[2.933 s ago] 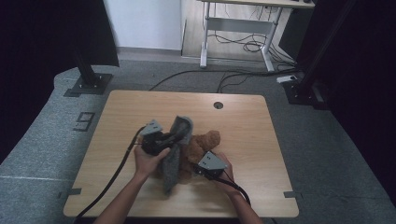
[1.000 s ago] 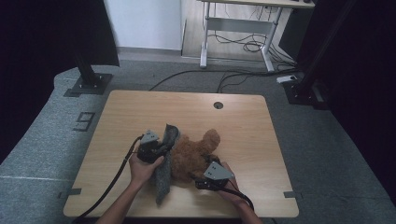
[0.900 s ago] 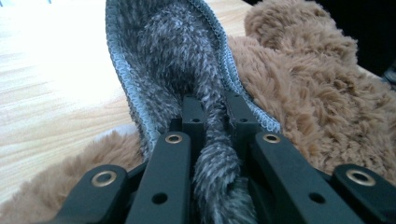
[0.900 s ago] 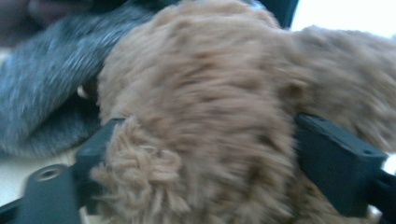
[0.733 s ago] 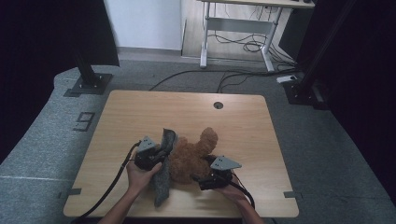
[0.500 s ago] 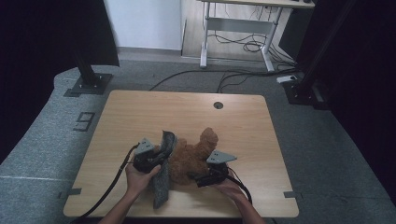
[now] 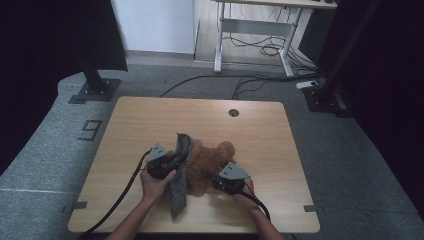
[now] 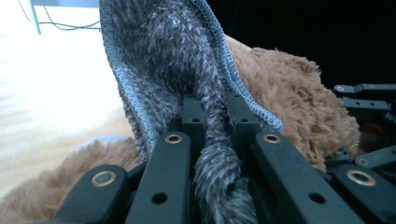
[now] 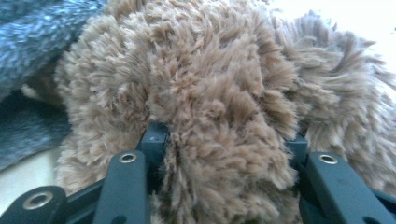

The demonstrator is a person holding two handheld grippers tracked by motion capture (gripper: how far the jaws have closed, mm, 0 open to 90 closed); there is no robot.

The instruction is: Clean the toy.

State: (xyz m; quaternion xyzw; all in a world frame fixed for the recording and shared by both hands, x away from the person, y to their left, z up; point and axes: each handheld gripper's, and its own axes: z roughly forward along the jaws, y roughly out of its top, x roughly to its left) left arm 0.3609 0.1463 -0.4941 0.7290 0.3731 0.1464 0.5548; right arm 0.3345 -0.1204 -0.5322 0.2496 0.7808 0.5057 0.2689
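Note:
A brown plush toy (image 7: pixel 205 162) lies on the wooden table (image 7: pixel 150 120) near its front. Over the toy's left side hangs a grey fuzzy cloth (image 7: pixel 176 192), whose end trails toward the table's front edge. My left gripper (image 7: pixel 179 157) is shut on a fold of that cloth (image 8: pixel 163 56), right against the plush (image 8: pixel 289 93). My right gripper (image 7: pixel 216 180) is pushed into the toy's right side. In the right gripper view its jaws stand wide apart with a thick lump of brown fur (image 9: pixel 210 70) between them, and the grey cloth (image 9: pixel 37 28) shows at upper left.
A round cable hole (image 7: pixel 233 113) sits near the table's far edge. Black stands (image 7: pixel 92 82) and cables lie on the grey carpet beyond the table. A black cable (image 7: pixel 120 195) trails from the left gripper off the front edge.
The grey cloth was pulled from over the toy to its left side. The right gripper drew back toward the front, then pushed into the plush again. The left gripper shifted slightly left.

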